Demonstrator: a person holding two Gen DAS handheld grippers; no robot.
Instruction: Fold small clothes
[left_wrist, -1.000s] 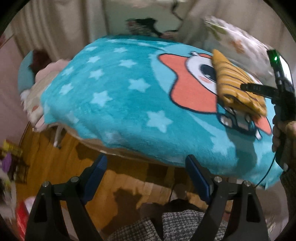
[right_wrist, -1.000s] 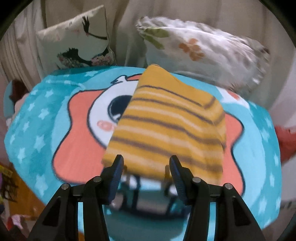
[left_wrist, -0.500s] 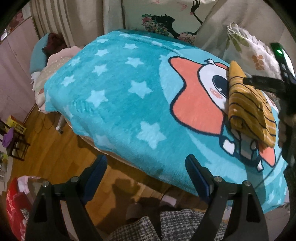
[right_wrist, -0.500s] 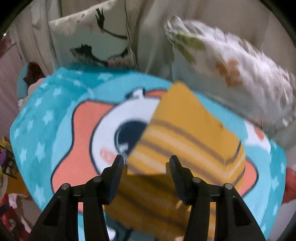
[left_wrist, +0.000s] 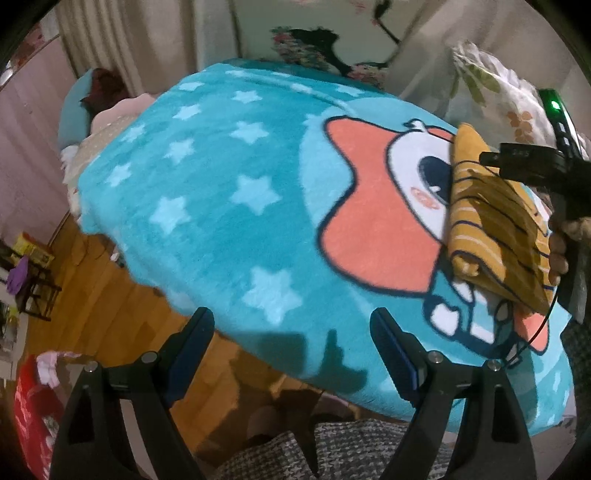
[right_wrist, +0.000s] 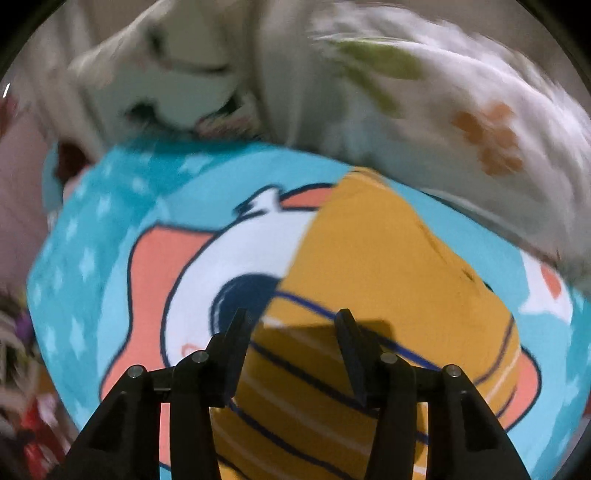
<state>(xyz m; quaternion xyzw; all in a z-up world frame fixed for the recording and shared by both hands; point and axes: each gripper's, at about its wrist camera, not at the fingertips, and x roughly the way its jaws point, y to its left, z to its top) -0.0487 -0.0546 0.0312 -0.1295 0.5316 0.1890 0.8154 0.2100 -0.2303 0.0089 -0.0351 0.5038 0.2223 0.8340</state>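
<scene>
A folded mustard-yellow garment with dark and white stripes (left_wrist: 495, 229) lies on the right part of a teal star-print blanket (left_wrist: 236, 206) with a cartoon face. In the right wrist view the garment (right_wrist: 369, 280) fills the middle. My right gripper (right_wrist: 291, 321) is open and hovers just above the garment's near half, casting a shadow on it. It also shows in the left wrist view (left_wrist: 517, 162) over the garment. My left gripper (left_wrist: 291, 325) is open and empty, off the blanket's near edge above the floor.
A floral pillow (right_wrist: 461, 110) and a bird-print pillow (left_wrist: 325, 48) lean behind the blanket. A wooden floor (left_wrist: 92, 295) lies below the left, with a red bag (left_wrist: 33, 413) and a small dark stand (left_wrist: 29, 280) on it. A checked sleeve (left_wrist: 332, 454) is at the bottom.
My right gripper has moved forward and down over the striped garment, from its near edge onto its near half. The left gripper has shifted slightly and stays open.
</scene>
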